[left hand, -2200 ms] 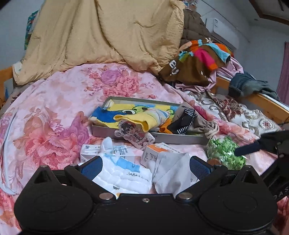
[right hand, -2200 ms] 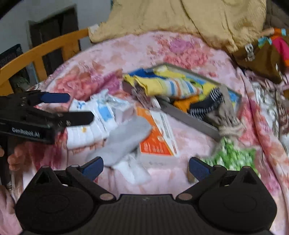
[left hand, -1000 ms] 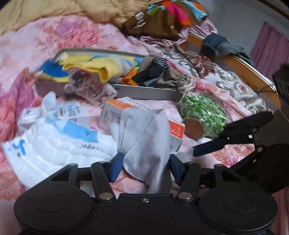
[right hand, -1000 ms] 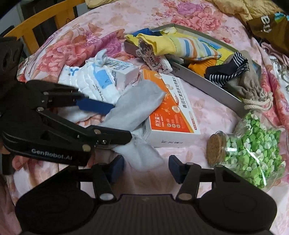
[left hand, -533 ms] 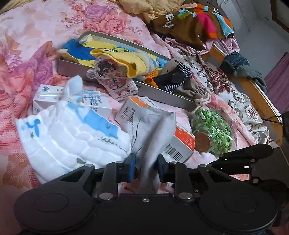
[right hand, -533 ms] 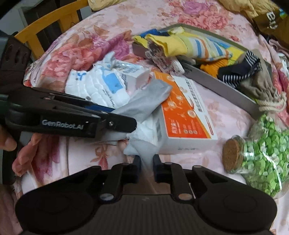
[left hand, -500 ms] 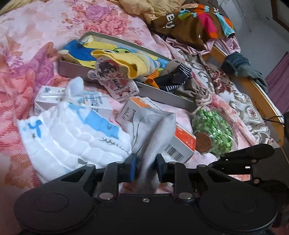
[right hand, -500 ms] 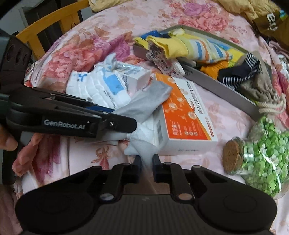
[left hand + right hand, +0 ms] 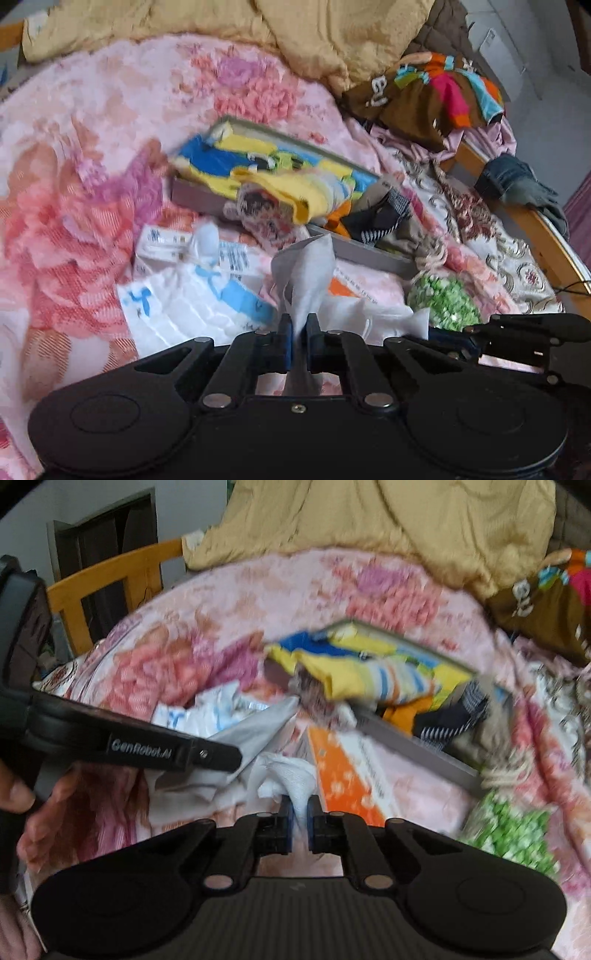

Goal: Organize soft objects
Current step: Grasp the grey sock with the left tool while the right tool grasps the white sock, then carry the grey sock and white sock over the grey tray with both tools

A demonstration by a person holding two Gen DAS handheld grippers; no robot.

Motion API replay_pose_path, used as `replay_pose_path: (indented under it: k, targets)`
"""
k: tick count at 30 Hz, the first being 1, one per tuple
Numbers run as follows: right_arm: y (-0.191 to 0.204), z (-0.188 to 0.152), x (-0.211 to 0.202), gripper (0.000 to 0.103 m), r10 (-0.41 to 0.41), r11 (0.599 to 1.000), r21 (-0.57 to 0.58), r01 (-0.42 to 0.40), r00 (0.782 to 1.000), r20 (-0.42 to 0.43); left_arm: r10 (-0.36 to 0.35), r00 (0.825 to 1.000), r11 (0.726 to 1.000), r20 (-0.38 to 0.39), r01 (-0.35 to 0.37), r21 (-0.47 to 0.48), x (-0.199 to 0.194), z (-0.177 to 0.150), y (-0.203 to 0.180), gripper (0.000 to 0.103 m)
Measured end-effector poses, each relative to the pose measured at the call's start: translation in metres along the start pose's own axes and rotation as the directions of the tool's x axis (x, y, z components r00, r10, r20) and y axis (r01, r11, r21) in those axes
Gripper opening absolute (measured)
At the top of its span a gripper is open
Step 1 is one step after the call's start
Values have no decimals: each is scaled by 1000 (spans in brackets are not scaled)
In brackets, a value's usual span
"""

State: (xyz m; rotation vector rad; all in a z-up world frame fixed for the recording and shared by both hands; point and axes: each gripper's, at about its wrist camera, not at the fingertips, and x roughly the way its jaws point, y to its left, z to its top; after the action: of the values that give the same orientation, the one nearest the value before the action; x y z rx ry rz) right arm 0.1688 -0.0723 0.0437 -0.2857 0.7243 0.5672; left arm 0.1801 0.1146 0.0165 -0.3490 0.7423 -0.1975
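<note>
A grey sock (image 9: 308,273) is stretched between the two grippers above the flowered pink bedspread (image 9: 92,147). The left gripper (image 9: 298,332) is clenched on one end of it, the cloth rising out of the pinch as a crumpled grey flap. The right gripper (image 9: 299,812) is clamped on the other, whiter end, bunched just above its fingertips; its jaws have just been closing, with the sock between them. In the right wrist view the left gripper's black arm reaches in from the left, with the grey cloth running from its tip across to the right gripper, and a hand (image 9: 40,812) shows beneath that arm.

Just left of the sock lies a white quilted cloth with blue patches (image 9: 192,306), and a small white carton (image 9: 177,243) sits at its far edge. Right of the sock, partly under it, lies an orange and white box (image 9: 343,775). Further right is a corked jar of green bits (image 9: 445,299), lying on its side near a brown drawstring pouch (image 9: 495,738).

Beyond all this sits a shallow grey tray (image 9: 369,254) holding yellow, blue and striped clothes (image 9: 295,184) and a dark striped piece at its right end. A tan quilt (image 9: 314,29) is heaped at the far side, with a brown, bright-patched garment (image 9: 424,99) at far right. Both views are blurred.
</note>
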Motion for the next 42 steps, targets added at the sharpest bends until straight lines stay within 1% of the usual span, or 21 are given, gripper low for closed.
replay_pose_path:
  k: [3,5,7,9,12,14,15,17,19,20,22,24,25,27,29,30,31,33,35,39,42]
  targets:
    - [2,12,-7,8,-36,999,4,36,999,29,4,997,1000,78,-2,-28,-18,-1,0,6]
    - [6,28,-13,8,-55,998,-15,56,998,41,14,990,999,143,-7,-50,-35,-5,5,7]
    - [13,47,-22,8,-73,996,-53,77,994,80,57,980,997,190,-47,-58,-51,-8,9,6]
    - [18,63,-30,8,-66,995,-68,75,989,132,100,969,993,227,-81,-91,-68,-9,15,6]
    - [22,81,-31,8,-27,996,-80,43,981,191,170,953,981,251,-138,-140,-85,-6,19,7]
    - [18,89,-26,8,21,996,-86,-1,974,225,219,941,970,260,-180,-163,-91,0,15,7]
    - [16,91,-24,8,34,996,-86,-13,970,242,233,935,966,269,-190,-174,-93,5,11,7]
    - [9,93,-21,8,76,994,-94,-50,953,293,243,924,964,295,-197,-179,-95,14,2,7]
    - [-1,94,-18,8,99,993,-97,-70,937,334,244,913,967,328,-202,-156,-93,22,-9,7]
    - [-7,94,-18,8,108,993,-91,-81,931,350,243,911,967,333,-203,-152,-90,27,-15,7]
    - [-21,93,-16,8,117,993,-74,-96,916,384,233,917,969,325,-191,-154,-80,37,-24,7]
    - [-38,90,-14,8,115,993,-28,-113,903,413,233,921,971,311,-201,-133,-63,50,-32,7]
    - [-48,89,-10,8,109,993,-2,-118,902,418,236,920,971,312,-209,-117,-55,56,-36,7]
    - [-68,86,-5,8,73,994,43,-101,904,422,243,918,970,314,-225,-94,-33,69,-44,7]
    - [-89,84,2,8,38,993,89,-84,902,429,240,919,970,314,-219,-100,-10,82,-49,7]
    - [-100,82,6,8,31,989,118,-90,902,431,234,918,972,320,-209,-110,3,87,-52,7]
    - [-112,79,13,8,26,984,150,-99,905,425,225,918,973,326,-197,-117,16,91,-55,7]
    - [-132,72,25,8,2,979,184,-84,914,405,214,922,975,323,-184,-121,46,99,-62,7]
    - [-150,65,35,8,-22,972,226,-69,926,376,197,933,979,300,-170,-115,74,104,-70,7]
    - [-182,58,47,8,-41,940,330,-88,930,366,166,957,985,237,-152,-78,119,110,-83,8]
    - [-201,53,56,8,-60,921,379,-87,931,360,153,967,988,205,-143,-63,143,112,-88,8]
